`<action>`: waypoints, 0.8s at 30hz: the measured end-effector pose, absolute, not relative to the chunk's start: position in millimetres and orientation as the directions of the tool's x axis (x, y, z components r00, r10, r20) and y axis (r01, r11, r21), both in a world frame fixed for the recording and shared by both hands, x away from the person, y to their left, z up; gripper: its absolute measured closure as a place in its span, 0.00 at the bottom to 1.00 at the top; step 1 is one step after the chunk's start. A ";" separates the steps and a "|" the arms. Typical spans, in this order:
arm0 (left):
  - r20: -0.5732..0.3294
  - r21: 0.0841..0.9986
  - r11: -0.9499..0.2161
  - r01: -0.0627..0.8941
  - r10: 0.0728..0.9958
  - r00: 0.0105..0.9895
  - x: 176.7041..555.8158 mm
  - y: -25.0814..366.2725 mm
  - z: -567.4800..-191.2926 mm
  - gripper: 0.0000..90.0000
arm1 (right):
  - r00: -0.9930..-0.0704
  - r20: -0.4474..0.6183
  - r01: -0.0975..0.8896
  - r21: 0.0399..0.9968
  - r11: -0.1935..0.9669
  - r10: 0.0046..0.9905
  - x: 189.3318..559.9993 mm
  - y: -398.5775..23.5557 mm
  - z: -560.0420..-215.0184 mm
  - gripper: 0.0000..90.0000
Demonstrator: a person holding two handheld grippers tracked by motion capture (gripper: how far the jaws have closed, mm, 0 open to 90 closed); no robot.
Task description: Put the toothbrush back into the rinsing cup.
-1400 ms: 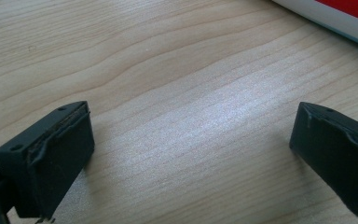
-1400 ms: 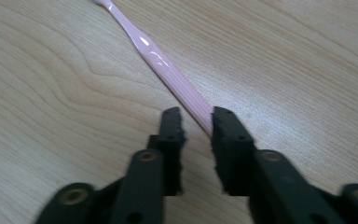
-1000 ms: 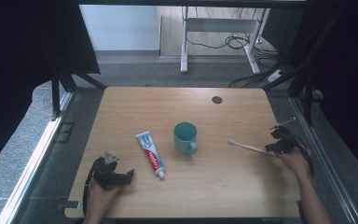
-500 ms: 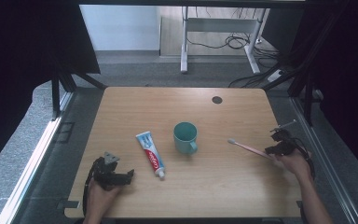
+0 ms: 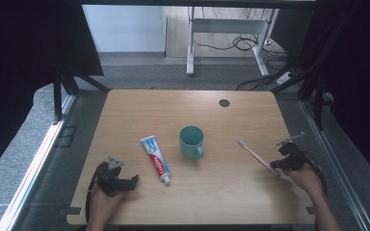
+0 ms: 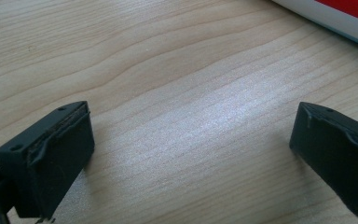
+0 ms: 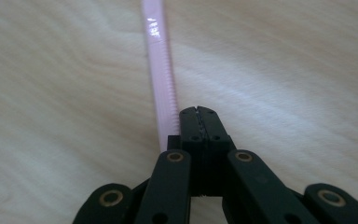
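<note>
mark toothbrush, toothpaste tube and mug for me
pink toothbrush (image 5: 256, 155), high view, middle of the handle.
toothpaste tube (image 5: 155, 159), high view, middle of the printed body.
teal mug (image 5: 191, 136), high view, rim and inner wall.

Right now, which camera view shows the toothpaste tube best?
The high view: the whole toothpaste tube lies flat on the table, cap toward the person, left of the teal mug. The left gripper view catches a white-and-red edge of it at the top right corner, beyond that gripper's open jaws.
</note>
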State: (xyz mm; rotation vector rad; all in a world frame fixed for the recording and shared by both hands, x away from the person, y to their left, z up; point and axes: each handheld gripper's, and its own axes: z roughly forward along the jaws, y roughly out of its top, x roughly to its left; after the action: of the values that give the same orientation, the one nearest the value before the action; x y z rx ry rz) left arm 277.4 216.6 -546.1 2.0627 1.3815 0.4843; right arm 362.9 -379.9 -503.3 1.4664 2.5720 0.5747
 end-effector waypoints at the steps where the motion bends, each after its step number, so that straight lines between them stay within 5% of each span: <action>1: -0.030 0.659 -0.276 0.700 0.920 0.391 277.4 216.6 -546.2 0.00 | -0.530 0.077 0.797 0.385 0.465 0.844 360.5 -377.8 -503.5 1.00; 13: -0.030 0.659 -0.276 0.700 0.920 0.391 277.4 216.6 -546.2 0.00 | -0.544 0.097 0.794 0.381 0.474 0.834 348.8 -366.8 -499.9 0.99; 24: -0.030 0.659 -0.276 0.700 0.920 0.391 277.4 216.6 -546.2 0.00 | -0.536 0.111 0.812 0.337 0.476 0.837 369.0 -351.1 -486.0 0.76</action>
State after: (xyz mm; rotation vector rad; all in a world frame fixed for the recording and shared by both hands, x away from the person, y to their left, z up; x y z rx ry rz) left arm 277.4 216.6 -546.2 2.0621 1.3813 0.4842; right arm 369.0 -351.1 -486.0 1.4768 2.6386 0.5443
